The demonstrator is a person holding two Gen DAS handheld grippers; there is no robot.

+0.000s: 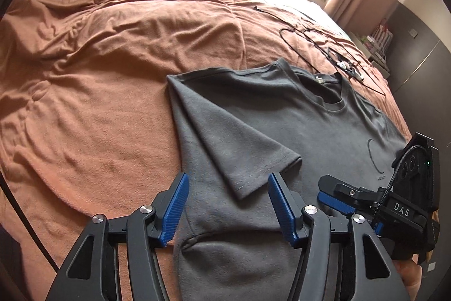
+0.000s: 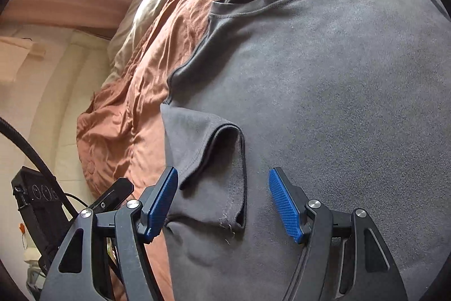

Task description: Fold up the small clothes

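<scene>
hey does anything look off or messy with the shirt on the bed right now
Mostly tidy. The grey T-shirt lies flat with one sleeve folded in. That sleeve's hem has loose, frayed threads. A tangle of black cables lies on the orange blanket just past the collar.

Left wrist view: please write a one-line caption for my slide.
Open left gripper above a grey T-shirt, its sleeve folded inward, on an orange blanket.

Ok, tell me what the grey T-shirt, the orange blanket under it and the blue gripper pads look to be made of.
Grey T-shirt: soft matte knit, probably cotton jersey; it drapes limply, with stitched hems and a ribbed collar.
Orange blanket: fuzzy, matte fabric, perhaps fleece or terry; napped surface, soft rumpled folds.
Blue pads: hard-looking plastic or rubber with a fine ridged grip texture; which one is unclear.
</scene>
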